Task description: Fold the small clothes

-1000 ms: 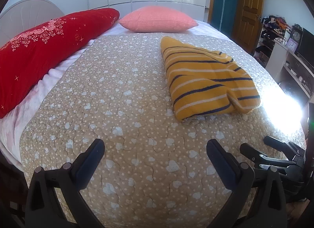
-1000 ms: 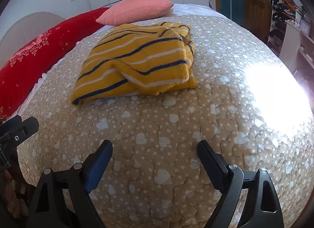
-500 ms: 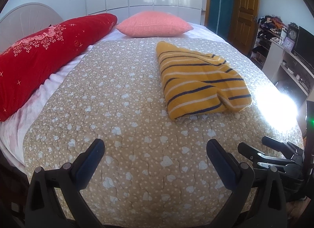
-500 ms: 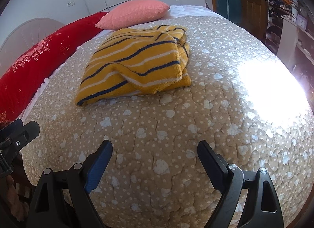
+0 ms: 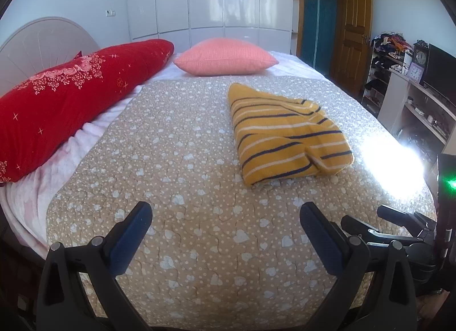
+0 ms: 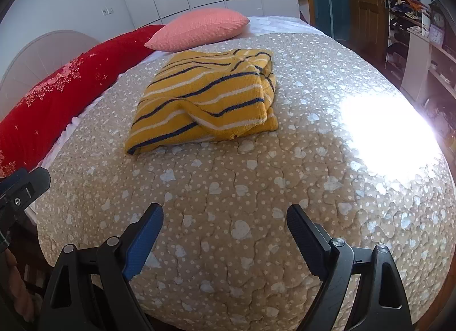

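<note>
A yellow garment with navy and white stripes (image 5: 285, 137) lies folded on the beige heart-print bedspread (image 5: 176, 160), right of the bed's middle; it also shows in the right wrist view (image 6: 211, 97). My left gripper (image 5: 225, 217) is open and empty, held over the bed's near edge, well short of the garment. My right gripper (image 6: 225, 217) is open and empty too, near the same edge. The right gripper shows at the lower right of the left wrist view (image 5: 399, 231). Part of the left gripper shows at the left edge of the right wrist view (image 6: 22, 185).
A long red pillow (image 5: 65, 103) lies along the bed's left side and a pink pillow (image 5: 225, 56) at the head. White wardrobes (image 5: 228, 0) and a wooden door (image 5: 353, 28) stand behind. Shelves with a clock (image 5: 419, 57) are at the right. A sun glare patch (image 6: 384, 131) lies on the bedspread.
Both grippers have drawn back and risen a little from the bed, so the garment looks farther away. Both stay open. The garment has not moved.
</note>
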A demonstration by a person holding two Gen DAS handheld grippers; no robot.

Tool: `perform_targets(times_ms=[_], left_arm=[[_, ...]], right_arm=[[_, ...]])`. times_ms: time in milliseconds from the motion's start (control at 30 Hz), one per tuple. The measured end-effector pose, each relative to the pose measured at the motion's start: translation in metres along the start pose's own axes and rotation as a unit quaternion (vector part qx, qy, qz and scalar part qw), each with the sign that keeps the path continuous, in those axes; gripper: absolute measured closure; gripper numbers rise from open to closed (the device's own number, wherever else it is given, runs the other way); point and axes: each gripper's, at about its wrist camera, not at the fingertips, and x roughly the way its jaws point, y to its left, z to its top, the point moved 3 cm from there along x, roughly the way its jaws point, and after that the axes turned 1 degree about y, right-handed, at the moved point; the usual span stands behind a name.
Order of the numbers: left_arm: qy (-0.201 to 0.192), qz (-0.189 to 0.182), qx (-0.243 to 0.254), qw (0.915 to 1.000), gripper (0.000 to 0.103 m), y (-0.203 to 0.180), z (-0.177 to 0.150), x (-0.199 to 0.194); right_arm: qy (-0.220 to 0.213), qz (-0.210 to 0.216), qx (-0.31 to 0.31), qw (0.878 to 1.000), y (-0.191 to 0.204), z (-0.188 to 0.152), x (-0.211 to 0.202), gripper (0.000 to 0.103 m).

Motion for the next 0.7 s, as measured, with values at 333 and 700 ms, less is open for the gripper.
perform_targets(times_ms=[333,700], left_arm=[[-0.133,0.046,-0.025,0.9897,0.0,0.01,0.01,-0.06],[-0.18,0.042,-0.032,0.9823,0.0,0.013,0.042,-0.102]], right_arm=[[-0.016,0.001,0.003,1.0,0.003,-0.006,-0.019,0.011],[-0.037,0.005,0.008,0.999,-0.003,-0.002,-0.033,0.011]])
